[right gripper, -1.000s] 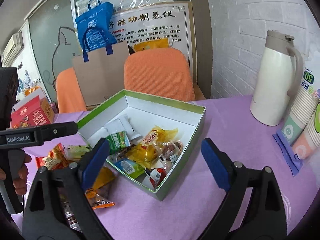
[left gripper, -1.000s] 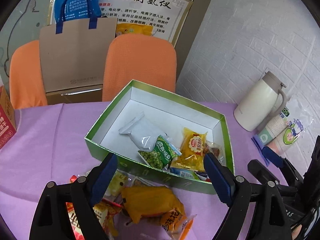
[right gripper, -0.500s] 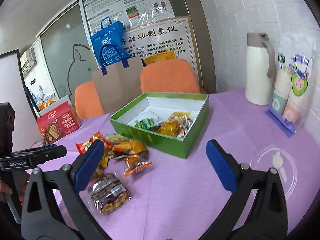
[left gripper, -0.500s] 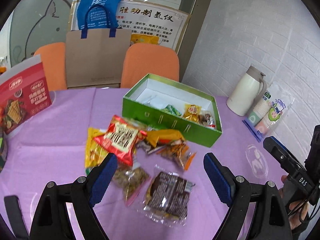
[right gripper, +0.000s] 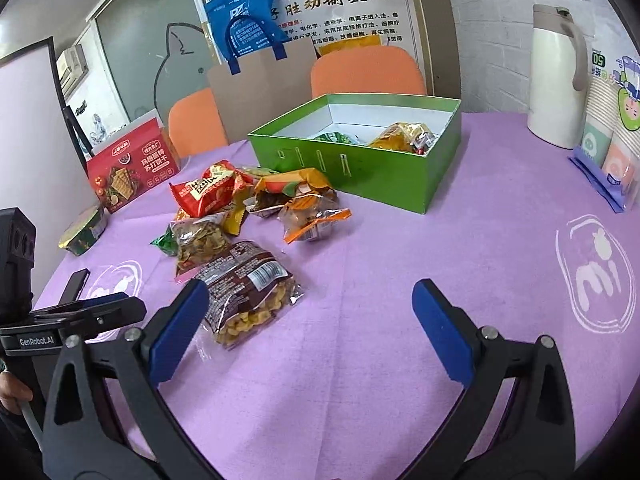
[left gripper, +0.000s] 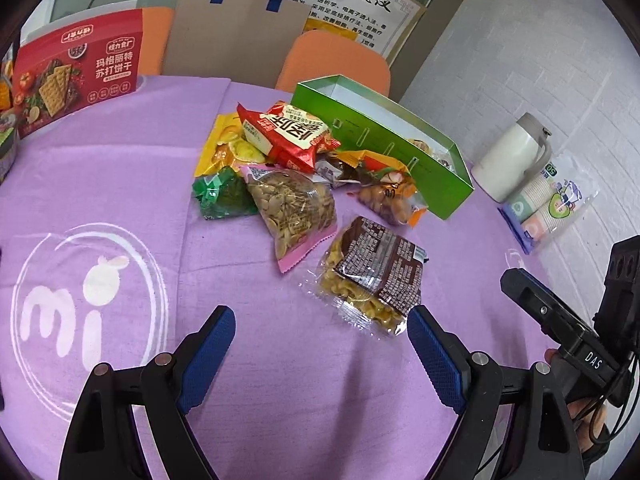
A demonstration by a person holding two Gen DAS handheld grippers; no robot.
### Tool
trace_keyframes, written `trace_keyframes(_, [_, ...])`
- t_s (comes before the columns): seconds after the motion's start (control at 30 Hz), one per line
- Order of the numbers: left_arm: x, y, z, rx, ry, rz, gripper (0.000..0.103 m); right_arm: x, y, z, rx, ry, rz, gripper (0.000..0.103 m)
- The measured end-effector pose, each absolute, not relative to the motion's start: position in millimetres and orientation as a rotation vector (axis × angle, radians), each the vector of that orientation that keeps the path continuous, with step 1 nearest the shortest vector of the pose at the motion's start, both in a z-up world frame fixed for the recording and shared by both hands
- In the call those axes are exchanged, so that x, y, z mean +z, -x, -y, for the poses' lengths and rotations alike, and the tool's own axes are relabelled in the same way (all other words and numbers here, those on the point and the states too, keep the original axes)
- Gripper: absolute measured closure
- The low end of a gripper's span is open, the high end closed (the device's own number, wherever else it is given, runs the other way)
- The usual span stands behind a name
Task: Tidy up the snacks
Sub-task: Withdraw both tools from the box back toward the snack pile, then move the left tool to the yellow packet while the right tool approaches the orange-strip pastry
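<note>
My left fingers [left gripper: 318,346] and my right fingers [right gripper: 310,322] were both spread wide and held nothing, hanging above the purple worktop [right gripper: 400,272]. The snack packets [left gripper: 280,168] lay heaped just beside the green box [right gripper: 360,168], a brown-labelled bag [right gripper: 244,288] nearest me. A few packets already lay inside the box. A white jug [right gripper: 558,76] stood behind it.

The purple tablecloth [right gripper: 360,360] looks soft and matt; the snack bags [left gripper: 372,276] are shiny, crinkly plastic; the green box [right gripper: 372,168] is smooth card
</note>
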State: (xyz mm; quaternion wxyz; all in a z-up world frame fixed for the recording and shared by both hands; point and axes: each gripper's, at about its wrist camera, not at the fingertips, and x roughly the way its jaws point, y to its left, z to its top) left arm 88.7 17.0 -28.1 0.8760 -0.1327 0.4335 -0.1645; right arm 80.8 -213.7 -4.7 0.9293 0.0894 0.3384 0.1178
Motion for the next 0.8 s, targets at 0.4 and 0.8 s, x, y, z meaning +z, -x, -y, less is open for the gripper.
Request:
trace_keyframes(0.4, [-35,-99,-43,-0.321,0.335,-0.89,0.013,-1,-146,179,0.285,-0.044,-0.725,0.002])
trace_keyframes(0.8, [-28,-120,-35,-0.422,0.317,-0.887,0.014,-43,-217,176,0.3,0.08,-0.89,0.041])
